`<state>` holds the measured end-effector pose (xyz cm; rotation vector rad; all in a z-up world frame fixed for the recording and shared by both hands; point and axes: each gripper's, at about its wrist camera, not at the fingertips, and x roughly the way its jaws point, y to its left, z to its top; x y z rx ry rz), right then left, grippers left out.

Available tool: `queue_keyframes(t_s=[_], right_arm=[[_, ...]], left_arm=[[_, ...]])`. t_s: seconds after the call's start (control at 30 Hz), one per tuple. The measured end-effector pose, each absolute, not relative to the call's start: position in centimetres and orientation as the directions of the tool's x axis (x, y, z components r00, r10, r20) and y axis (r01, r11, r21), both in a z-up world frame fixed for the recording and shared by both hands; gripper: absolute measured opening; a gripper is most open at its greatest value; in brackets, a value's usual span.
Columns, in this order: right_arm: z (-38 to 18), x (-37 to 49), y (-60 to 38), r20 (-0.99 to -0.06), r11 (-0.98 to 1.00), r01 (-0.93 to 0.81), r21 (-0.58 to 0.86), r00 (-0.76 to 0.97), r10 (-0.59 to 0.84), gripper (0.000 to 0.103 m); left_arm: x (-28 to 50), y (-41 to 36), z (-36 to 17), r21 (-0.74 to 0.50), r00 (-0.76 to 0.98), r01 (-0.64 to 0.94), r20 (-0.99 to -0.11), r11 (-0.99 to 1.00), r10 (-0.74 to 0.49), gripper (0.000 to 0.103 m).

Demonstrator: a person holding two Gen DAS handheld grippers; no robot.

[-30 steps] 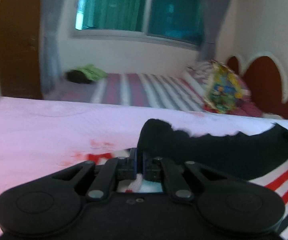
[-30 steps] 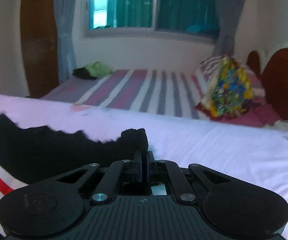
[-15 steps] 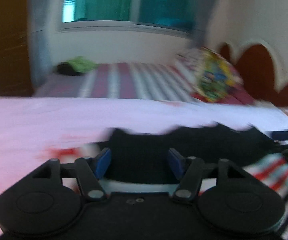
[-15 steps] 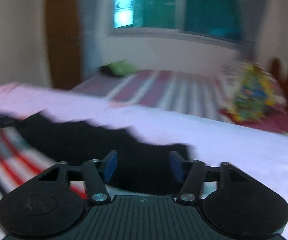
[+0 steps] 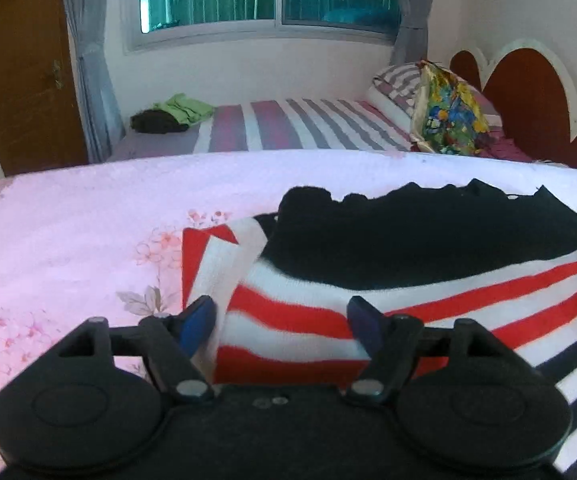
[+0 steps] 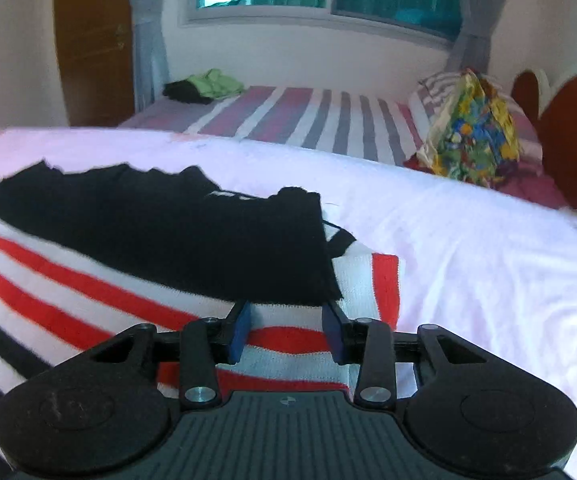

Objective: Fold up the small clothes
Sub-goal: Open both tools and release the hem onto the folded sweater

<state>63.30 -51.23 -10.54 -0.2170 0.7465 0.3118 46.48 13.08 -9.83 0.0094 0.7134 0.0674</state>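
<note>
Both grippers, left point(image 5: 282, 326) and right point(image 6: 288, 334), have just opened, empty; sweater point(image 5: 428, 308) folded once, more folds left.

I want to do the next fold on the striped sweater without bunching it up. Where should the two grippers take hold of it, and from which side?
Probably the two near corners of the folded striped sweater: the left gripper at the folded-in sleeve edge, the right gripper at its own side edge. Both have just opened, with nothing pinched. Come in low from the near side, since the black band lies flat across the far part.
</note>
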Motion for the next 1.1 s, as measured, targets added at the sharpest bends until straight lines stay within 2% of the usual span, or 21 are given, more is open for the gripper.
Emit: queue_keyframes(t_s=[0.03, 0.07, 0.13, 0.2, 0.3, 0.33, 0.4, 0.47, 0.53, 0.57, 0.6, 0.63, 0.67, 0.7, 0.73, 0.77, 0.87, 0.93, 1.0, 1.1], right_arm=[[-9.4, 62.7, -50.7, -0.67, 0.937, -0.341, -0.069, 0.712, 0.21, 0.039], [-8.5, 62.0, -50.1, -0.641, 0.938, -0.346, -0.035, 0.728, 0.244, 0.039], [-7.6, 60.7, -48.3, -0.643, 0.92, -0.392, 0.013, 0.701, 0.309, 0.039], [-8.0, 59.2, -45.0, -0.653, 0.88, -0.475, -0.012, 0.67, 0.353, 0.039], [-9.3, 57.8, -41.6, -0.678, 0.843, -0.538, -0.014, 0.625, 0.388, 0.039], [-10.0, 57.6, -41.1, -0.687, 0.843, -0.537, -0.032, 0.624, 0.372, 0.036], [-11.0, 56.9, -41.1, -0.688, 0.845, -0.529, -0.071, 0.639, 0.343, 0.036], [-11.0, 56.8, -42.7, -0.693, 0.855, -0.514, -0.068, 0.641, 0.33, 0.036], [-10.0, 56.0, -46.0, -0.691, 0.906, -0.411, -0.104, 0.685, 0.231, 0.036], [-10.1, 55.9, -48.8, -0.699, 0.928, -0.355, -0.112, 0.692, 0.181, 0.036], [-10.3, 55.5, -51.0, -0.71, 0.941, -0.329, -0.083, 0.682, 0.176, 0.041], [-10.3, 55.5, -52.7, -0.713, 0.948, -0.318, -0.032, 0.672, 0.201, 0.041], [-10.1, 55.2, -53.4, -0.712, 0.951, -0.309, 0.009, 0.666, 0.223, 0.041], [-9.5, 55.0, -53.0, -0.711, 0.955, -0.295, 0.014, 0.669, 0.217, 0.041], [-8.9, 54.7, -52.2, -0.701, 0.954, -0.301, 0.017, 0.677, 0.226, 0.041], [-8.3, 54.0, -50.8, -0.681, 0.939, -0.341, 0.034, 0.68, 0.272, 0.041], [-7.7, 51.7, -46.2, -0.678, 0.887, -0.461, -0.007, 0.654, 0.334, 0.041], [-8.7, 50.1, -43.7, -0.698, 0.853, -0.515, -0.086, 0.642, 0.317, 0.041], [-9.9, 48.7, -43.3, -0.708, 0.85, -0.509, -0.133, 0.649, 0.278, 0.041], [-10.5, 47.6, -46.0, -0.708, 0.871, -0.483, -0.084, 0.644, 0.289, 0.04]], left_arm=[[46.4, 12.6, -9.4, 0.051, 0.756, -0.086, -0.647, 0.995, 0.099, 0.069], [46.0, 11.6, -8.9, 0.062, 0.769, -0.095, -0.63, 0.994, 0.113, 0.069], [44.8, 9.7, -7.9, 0.043, 0.809, -0.045, -0.584, 0.998, 0.062, 0.071], [44.1, 6.7, -7.4, 0.07, 0.835, 0.023, -0.549, 0.997, 0.019, 0.071], [44.1, 3.2, -8.1, 0.031, 0.814, 0.112, -0.576, 0.993, -0.074, 0.071], [44.1, 2.6, -8.6, 0.034, 0.804, 0.12, -0.59, 0.992, -0.077, 0.067], [44.2, 2.7, -10.3, 0.046, 0.77, 0.125, -0.634, 0.991, -0.068, 0.071], [43.0, 4.2, -10.9, 0.034, 0.777, 0.13, -0.624, 0.991, -0.081, 0.073], [41.2, 6.9, -11.1, 0.083, 0.787, 0.074, -0.616, 0.994, -0.007, 0.074], [40.0, 9.1, -11.1, 0.067, 0.789, 0.037, -0.614, 0.997, 0.012, 0.076], [38.8, 11.3, -11.1, 0.032, 0.785, 0.003, -0.619, 0.999, 0.017, 0.075], [38.2, 12.5, -11.0, 0.007, 0.779, -0.004, -0.627, 1.0, 0.008, 0.075], [38.1, 12.4, -10.6, 0.021, 0.773, 0.01, -0.634, 1.0, 0.006, 0.074], [38.3, 11.0, -10.2, 0.097, 0.768, 0.007, -0.638, 0.995, 0.057, 0.073], [38.6, 9.3, -9.8, 0.157, 0.769, 0.003, -0.631, 0.988, 0.099, 0.069], [38.6, 7.5, -9.4, 0.186, 0.781, 0.022, -0.616, 0.982, 0.099, 0.07], [37.8, 2.9, -8.6, 0.124, 0.815, 0.108, -0.579, 0.986, -0.016, 0.072], [37.4, 0.6, -9.2, 0.124, 0.806, 0.158, -0.589, 0.98, -0.055, 0.074], [37.2, 0.0, -10.6, 0.122, 0.774, 0.153, -0.632, 0.981, -0.042, 0.073], [35.0, 2.4, -11.7, 0.116, 0.782, 0.095, -0.623, 0.989, -0.002, 0.075]])
